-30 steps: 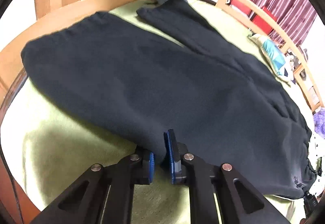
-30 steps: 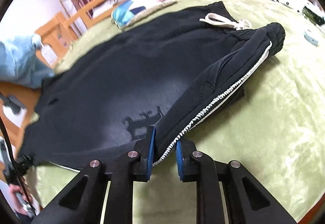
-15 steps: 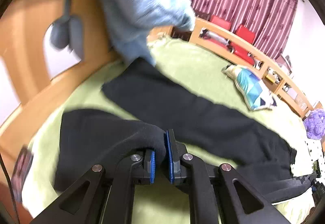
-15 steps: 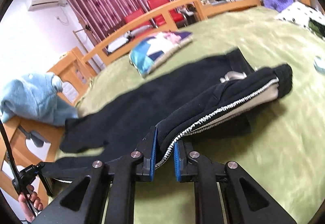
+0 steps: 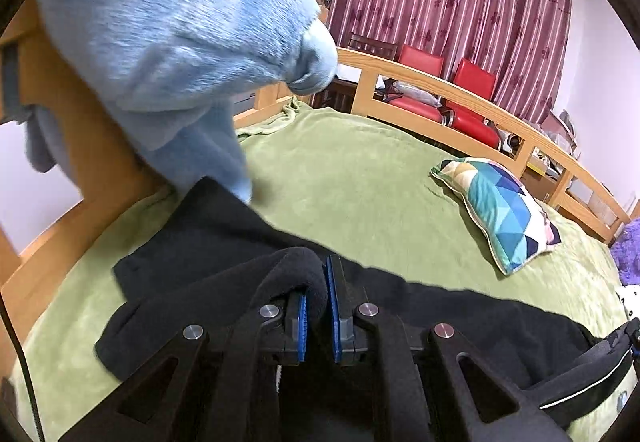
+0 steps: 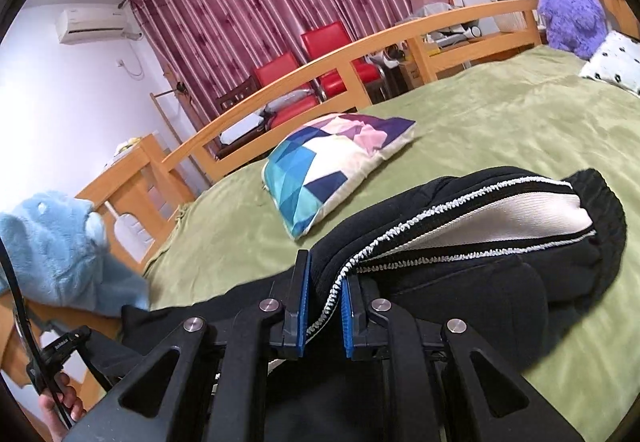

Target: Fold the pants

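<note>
Black fleece pants [image 5: 192,242] lie across a green bed blanket [image 5: 360,177], one leg stretched toward the blue plush. My left gripper [image 5: 318,306] is shut on a raised fold of the near leg's edge. My right gripper [image 6: 324,302] is shut on the side seam with white stitching near the waistband [image 6: 600,209], and the pants [image 6: 460,282] are lifted there so the white pocket lining shows. The cloth sags between both grips, hiding what lies beneath.
A big light-blue plush [image 5: 180,25] hangs over the wooden footboard [image 5: 80,145] at left. A patterned cushion [image 6: 328,169] lies on the blanket past the pants. A wooden rail [image 6: 360,57], red chairs and a purple plush [image 6: 568,13] stand behind.
Both grippers have risen and moved across the bed with the pants' near edge, carrying it over toward the far leg. Both views now tilt up to the room.
</note>
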Available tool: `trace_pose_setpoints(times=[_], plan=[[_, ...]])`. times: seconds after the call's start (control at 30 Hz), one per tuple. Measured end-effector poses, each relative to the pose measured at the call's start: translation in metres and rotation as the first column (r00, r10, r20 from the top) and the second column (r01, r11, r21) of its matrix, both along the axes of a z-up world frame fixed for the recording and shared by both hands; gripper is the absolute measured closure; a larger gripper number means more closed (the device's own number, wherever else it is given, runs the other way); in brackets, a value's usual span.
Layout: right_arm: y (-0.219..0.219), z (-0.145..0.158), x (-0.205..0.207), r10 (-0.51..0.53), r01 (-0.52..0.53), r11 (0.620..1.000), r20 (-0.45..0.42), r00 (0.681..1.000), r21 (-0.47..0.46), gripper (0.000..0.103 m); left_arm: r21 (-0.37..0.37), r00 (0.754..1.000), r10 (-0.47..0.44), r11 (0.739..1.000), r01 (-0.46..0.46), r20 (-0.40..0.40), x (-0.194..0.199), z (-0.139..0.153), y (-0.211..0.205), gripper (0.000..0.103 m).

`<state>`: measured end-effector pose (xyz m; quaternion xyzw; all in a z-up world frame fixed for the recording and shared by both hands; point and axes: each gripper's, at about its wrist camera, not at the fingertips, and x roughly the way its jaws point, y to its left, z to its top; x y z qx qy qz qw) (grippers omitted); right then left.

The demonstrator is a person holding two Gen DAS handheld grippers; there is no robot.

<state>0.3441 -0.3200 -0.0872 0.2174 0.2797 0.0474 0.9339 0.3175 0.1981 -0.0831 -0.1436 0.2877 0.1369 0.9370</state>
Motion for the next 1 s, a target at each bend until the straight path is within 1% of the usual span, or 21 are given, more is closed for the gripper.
trace_pose_setpoints(times=[0.07,0.2,0.37,0.47,0.5,0.53,0.57,0.6,0.63,0.67,0.7,0.73,0.77,0.83,0.9,1.0], plan=[[0.001,-0.01,0.018,0.009,-0.009,1.0,-0.003,1.0,-0.003,0.09,0.002,1.0,0.005,1.0,-0.005,0.0,0.017,-0.007,0.0,0.094],[0.001,-0.031,0.053,0.007,-0.007,1.0,-0.008,1.0,-0.005,0.09,-0.026,1.0,0.008,1.0,-0.008,0.006,0.051,-0.021,0.005,0.094],[-0.005,-0.049,0.076,-0.002,0.002,1.0,0.023,1.0,0.031,0.09,-0.012,1.0,0.009,1.0,-0.009,0.019,0.08,-0.037,0.002,0.094],[0.003,-0.072,0.085,-0.002,0.002,1.0,-0.034,0.999,0.0,0.09,-0.014,1.0,-0.007,1.0,0.007,-0.011,0.087,-0.053,-0.001,0.094],[0.005,-0.078,0.087,-0.003,0.003,1.0,-0.055,0.998,-0.013,0.089,-0.014,0.999,-0.007,1.0,0.006,-0.038,0.088,-0.059,-0.003,0.093],[0.01,-0.085,0.09,-0.007,0.004,0.999,-0.098,0.995,-0.036,0.087,-0.016,0.998,-0.008,1.0,0.007,-0.055,0.088,-0.062,-0.004,0.087],[0.013,-0.089,0.089,-0.002,-0.002,0.999,-0.12,0.993,-0.04,0.083,-0.02,0.997,-0.017,1.0,0.015,-0.072,0.086,-0.064,-0.005,0.081],[0.015,-0.091,0.086,0.004,-0.01,0.999,-0.132,0.991,-0.04,0.077,-0.02,0.997,-0.022,1.0,0.02,-0.08,0.083,-0.064,-0.007,0.068],[0.017,-0.09,0.083,0.012,-0.019,0.999,-0.138,0.99,-0.047,0.072,-0.016,0.996,-0.022,1.0,0.021,-0.086,0.077,-0.062,-0.009,0.05],[0.017,-0.088,0.077,0.011,-0.019,0.998,-0.135,0.991,-0.057,0.072,-0.01,0.995,-0.024,1.0,0.023,-0.092,0.072,-0.059,-0.012,0.041],[0.017,-0.085,0.068,0.008,-0.017,0.998,-0.131,0.991,-0.066,0.066,-0.001,0.995,-0.033,0.999,0.033,-0.093,0.065,-0.055,-0.015,0.035],[0.017,-0.083,0.062,0.003,-0.013,0.997,-0.132,0.991,-0.076,0.059,0.011,0.995,-0.048,0.999,0.049,-0.089,0.054,-0.05,-0.019,0.035],[0.016,-0.079,0.053,-0.007,-0.006,0.996,-0.141,0.99,-0.088,0.057,0.017,0.995,-0.056,0.998,0.057,-0.088,0.046,-0.046,-0.021,0.035],[0.014,-0.072,0.035,-0.013,-0.001,0.996,-0.162,0.987,-0.085,0.057,0.017,0.993,-0.079,0.997,0.08,-0.085,0.017,-0.037,-0.029,0.031],[0.009,-0.067,0.006,-0.019,0.006,0.998,-0.189,0.982,-0.067,0.056,0.008,0.991,-0.081,0.997,0.083,-0.105,-0.004,-0.033,-0.033,0.03],[0.002,-0.062,-0.033,-0.01,-0.009,0.996,-0.229,0.973,-0.084,0.053,-0.003,0.986,-0.104,0.995,0.104,-0.133,-0.041,-0.031,-0.039,0.03]])
